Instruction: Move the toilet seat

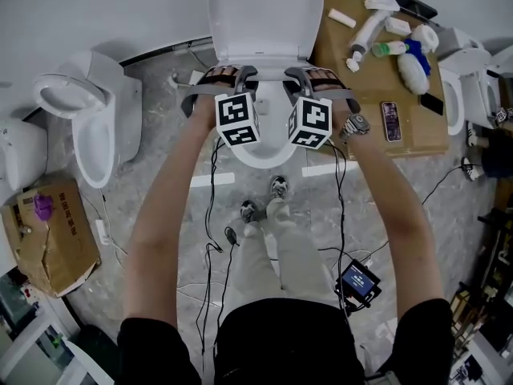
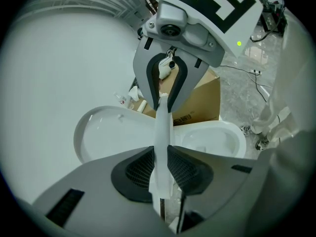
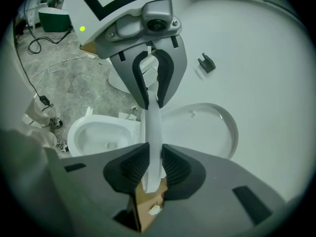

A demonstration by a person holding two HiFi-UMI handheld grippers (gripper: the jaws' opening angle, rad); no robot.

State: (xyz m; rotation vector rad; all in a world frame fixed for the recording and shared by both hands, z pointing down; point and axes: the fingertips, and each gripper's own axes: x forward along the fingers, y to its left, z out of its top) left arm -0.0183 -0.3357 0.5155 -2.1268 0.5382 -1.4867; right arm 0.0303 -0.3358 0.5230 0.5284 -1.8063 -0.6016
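Two grippers are biting the toilet seat (image 2: 162, 127). The left gripper (image 2: 162, 168) has its pads shut tight on the thin white seat at the 9 o'clock side. The right gripper (image 3: 151, 168) pinches it at the 3 o'clock side, right across from the left one. In the head view the seat is at 12 o'clock from the person, above the toilet bowl (image 1: 264, 152). The lid (image 1: 260, 10) stands up behind it. The seat's long way runs from 6 to 12 o'clock, between the two hands. Both hands are just as near. I think the seat is tipped partway up, so both hands must move together or it will twist.
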